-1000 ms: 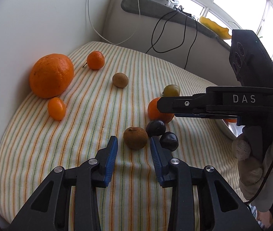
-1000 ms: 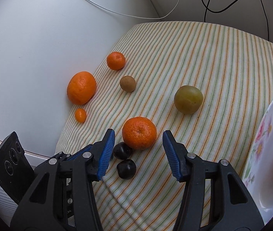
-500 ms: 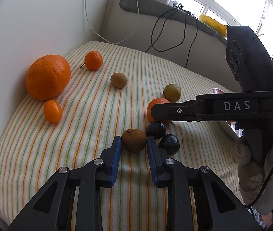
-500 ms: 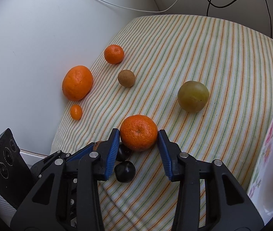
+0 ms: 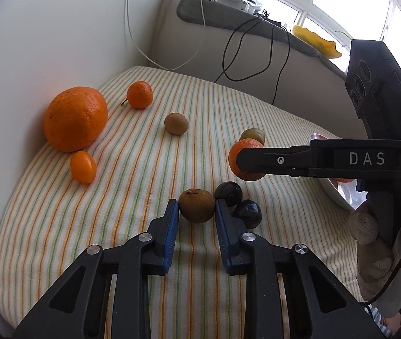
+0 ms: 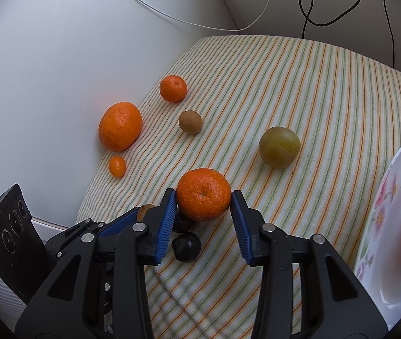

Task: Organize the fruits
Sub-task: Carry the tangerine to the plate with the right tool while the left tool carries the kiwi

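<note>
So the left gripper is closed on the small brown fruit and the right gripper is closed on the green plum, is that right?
Not quite. The right gripper is closed on the tangerine, as the right wrist view shows; the green plum lies untouched. The left gripper does hold the small brown fruit.

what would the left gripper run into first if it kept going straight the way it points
The left gripper is already shut on the brown fruit. Straight beyond, probably only bare striped cloth; the dark fruits sit just right of that line.
</note>
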A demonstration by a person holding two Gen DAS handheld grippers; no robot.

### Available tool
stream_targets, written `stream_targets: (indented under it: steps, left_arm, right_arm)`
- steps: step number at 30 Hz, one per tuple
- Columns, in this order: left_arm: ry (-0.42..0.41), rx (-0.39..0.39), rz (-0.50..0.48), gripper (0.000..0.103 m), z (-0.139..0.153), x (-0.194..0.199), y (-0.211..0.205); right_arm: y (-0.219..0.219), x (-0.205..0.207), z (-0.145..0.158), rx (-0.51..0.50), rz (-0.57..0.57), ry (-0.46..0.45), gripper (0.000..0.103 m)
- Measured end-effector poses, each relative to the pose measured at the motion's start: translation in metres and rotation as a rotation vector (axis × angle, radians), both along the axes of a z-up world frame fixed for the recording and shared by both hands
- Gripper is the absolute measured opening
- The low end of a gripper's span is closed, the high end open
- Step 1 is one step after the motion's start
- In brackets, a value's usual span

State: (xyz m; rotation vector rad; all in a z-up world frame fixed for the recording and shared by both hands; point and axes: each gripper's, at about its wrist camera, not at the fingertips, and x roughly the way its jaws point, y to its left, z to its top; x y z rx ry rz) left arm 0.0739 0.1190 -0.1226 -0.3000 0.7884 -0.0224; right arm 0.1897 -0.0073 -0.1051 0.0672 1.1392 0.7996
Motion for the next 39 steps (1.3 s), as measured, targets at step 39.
stream_targets:
  steps: [39]
  left_arm:
    - [-0.113, -0.006, -0.268, 0.024, 0.052, 0.037, -0.123]
  right_arm:
    - [-0.169, -0.057, 0.056, -0.057, -0.193, -0.19, 0.041]
